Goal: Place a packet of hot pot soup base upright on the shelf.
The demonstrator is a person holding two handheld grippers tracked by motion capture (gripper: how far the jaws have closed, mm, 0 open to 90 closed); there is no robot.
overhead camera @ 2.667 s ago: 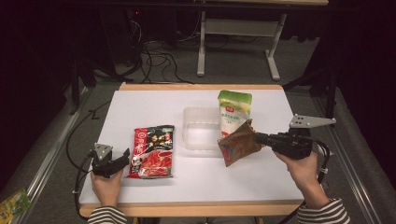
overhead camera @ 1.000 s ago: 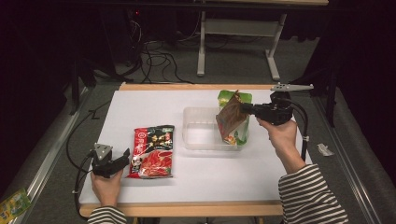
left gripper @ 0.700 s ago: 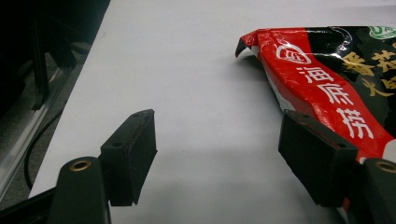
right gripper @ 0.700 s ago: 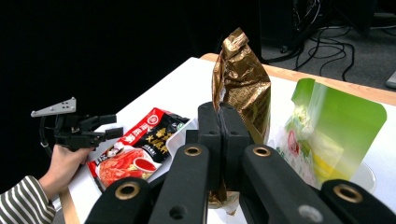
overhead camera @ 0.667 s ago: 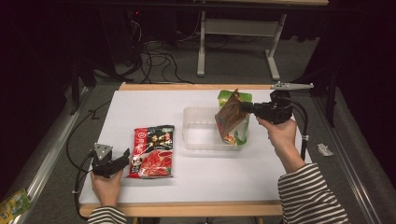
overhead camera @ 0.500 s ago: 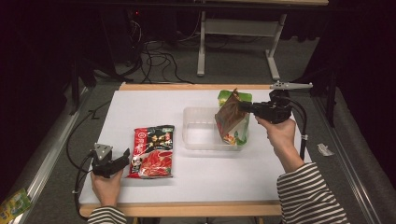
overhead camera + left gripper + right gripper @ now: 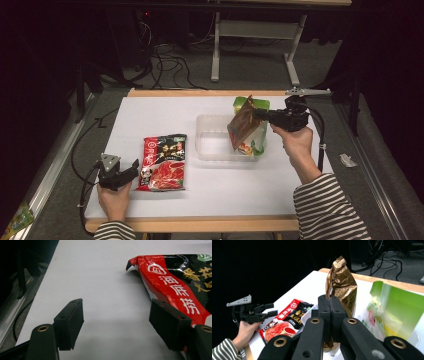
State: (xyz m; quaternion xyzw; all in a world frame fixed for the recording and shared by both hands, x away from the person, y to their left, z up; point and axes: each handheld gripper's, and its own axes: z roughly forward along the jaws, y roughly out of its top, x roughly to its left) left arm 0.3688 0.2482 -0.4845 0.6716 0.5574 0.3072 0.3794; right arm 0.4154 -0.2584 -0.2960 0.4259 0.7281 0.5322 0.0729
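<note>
Your right gripper has its jaws pressed tight on the gold-brown pouch, holding it up over the right end of the clear plastic tub; in the right gripper view the pouch stands upright above the closed jaws; just beyond it, the green packet leans at the tub's far right corner; your left gripper rests low at the near left of the white table, jaws spread wide and gripping nothing; its right jaw sits just over the edge of the red-and-black sachet, which lies flat left of the tub.
</note>
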